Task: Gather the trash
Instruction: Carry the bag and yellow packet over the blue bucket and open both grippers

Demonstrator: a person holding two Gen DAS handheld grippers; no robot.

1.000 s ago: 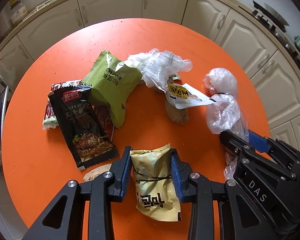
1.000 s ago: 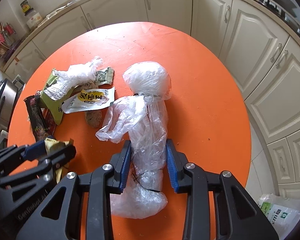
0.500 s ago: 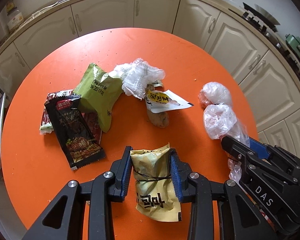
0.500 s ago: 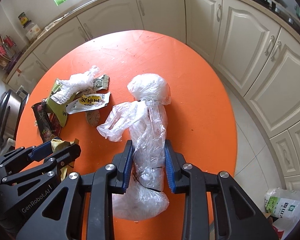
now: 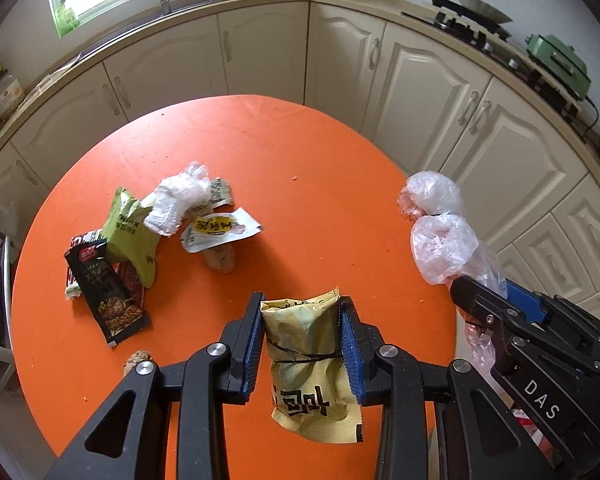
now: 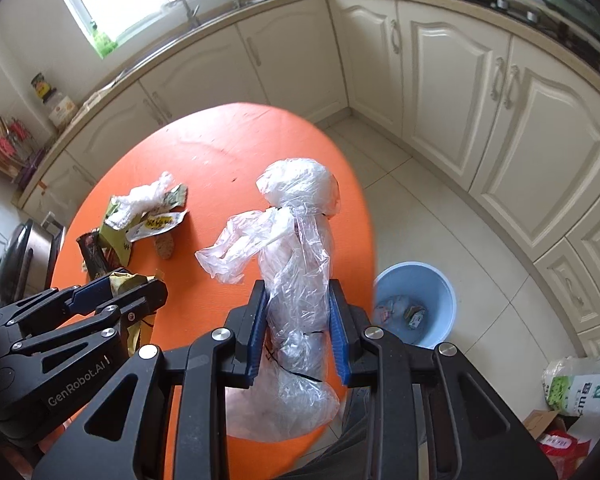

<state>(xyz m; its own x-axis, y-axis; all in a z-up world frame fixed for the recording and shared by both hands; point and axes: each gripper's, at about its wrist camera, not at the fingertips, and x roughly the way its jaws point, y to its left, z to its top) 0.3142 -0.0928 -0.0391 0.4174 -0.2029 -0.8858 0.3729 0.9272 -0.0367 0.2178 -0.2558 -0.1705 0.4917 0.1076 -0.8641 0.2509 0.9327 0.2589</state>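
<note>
My left gripper (image 5: 301, 312) is shut on a crumpled yellow snack bag (image 5: 306, 354), lifted above the round orange table (image 5: 280, 168). My right gripper (image 6: 299, 300) is shut on a clear plastic bag (image 6: 298, 248) that hangs in the air over the table's right edge; this plastic bag (image 5: 440, 232) also shows at the right of the left wrist view. On the table's left lie a green packet (image 5: 130, 228), a black packet (image 5: 100, 284), a white crumpled plastic (image 5: 178, 200) and a white-and-yellow wrapper (image 5: 218, 230). A blue bin (image 6: 416, 300) holding some trash stands on the floor right of the table.
Cream kitchen cabinets (image 5: 432, 96) curve around behind the table. A brown lump (image 5: 220, 258) lies by the wrappers and another (image 5: 138, 360) near the front edge. A white sack (image 6: 580, 392) and red packaging (image 6: 560, 444) sit on the tiled floor at lower right. A metal appliance (image 6: 20, 260) stands at the left.
Both grippers have risen and pulled back from the table, each with its bag. The table and wrappers look smaller, and the blue bin has come into the right wrist view.
</note>
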